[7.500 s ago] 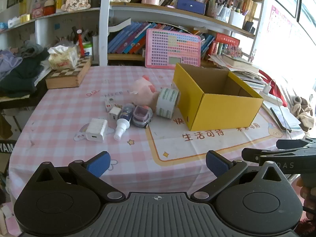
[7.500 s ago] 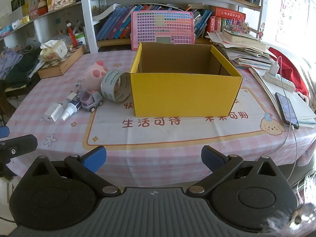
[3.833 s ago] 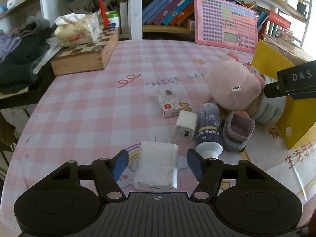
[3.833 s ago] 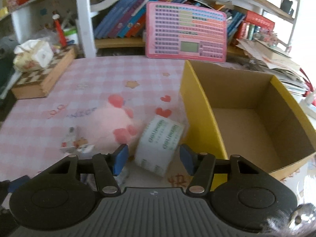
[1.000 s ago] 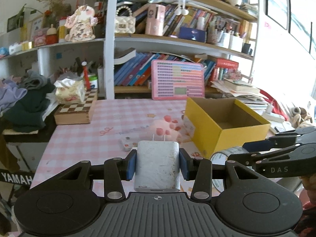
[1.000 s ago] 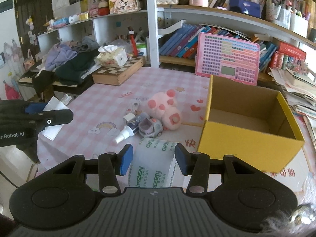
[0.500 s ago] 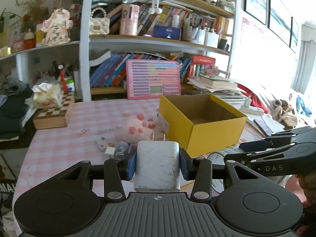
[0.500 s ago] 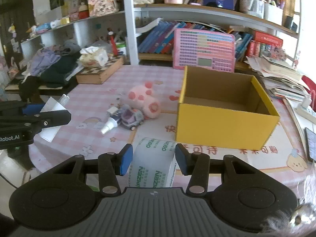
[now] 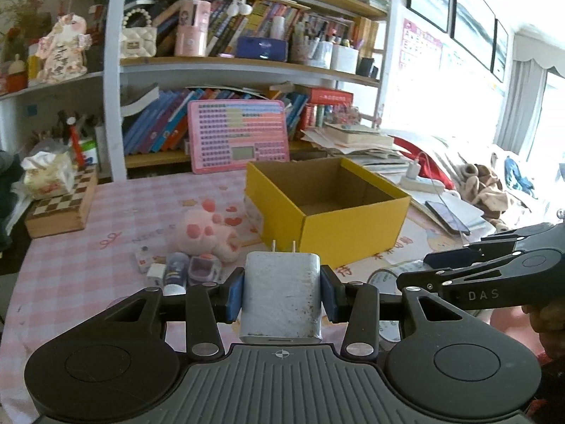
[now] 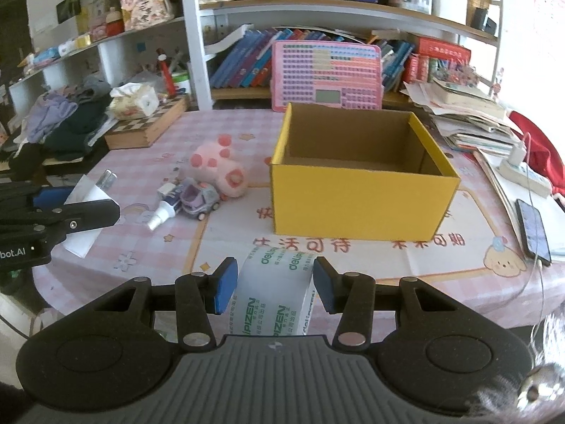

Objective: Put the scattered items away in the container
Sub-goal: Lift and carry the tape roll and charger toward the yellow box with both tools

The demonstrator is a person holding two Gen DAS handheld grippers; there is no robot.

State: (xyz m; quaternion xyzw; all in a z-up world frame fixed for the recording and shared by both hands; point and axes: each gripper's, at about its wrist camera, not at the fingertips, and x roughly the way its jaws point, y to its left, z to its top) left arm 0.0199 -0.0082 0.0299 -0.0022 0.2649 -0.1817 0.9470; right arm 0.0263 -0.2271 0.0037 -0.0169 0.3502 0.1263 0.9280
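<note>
My left gripper (image 9: 281,294) is shut on a white wall charger (image 9: 281,293), prongs forward, held above the table's near edge. My right gripper (image 10: 271,284) is shut on a roll of clear tape (image 10: 279,293) with green print, also held above the near edge. The open yellow cardboard box (image 10: 360,194) stands ahead of both; it also shows in the left wrist view (image 9: 332,212). Its inside looks empty. Left of it lie a pink plush (image 10: 222,166), a toy car (image 10: 199,198), a spray bottle (image 10: 164,208) and a small white box (image 9: 143,259).
A wooden chessboard box (image 10: 148,127) with a tissue pack sits at the far left. A pink keyboard toy (image 10: 326,77) leans on the bookshelf behind the box. A phone (image 10: 533,229), power strip and paper stacks lie at the right.
Both grippers have swung right and nearer the yellow box, each still holding its item. The box now sits more centred and larger in both views.
</note>
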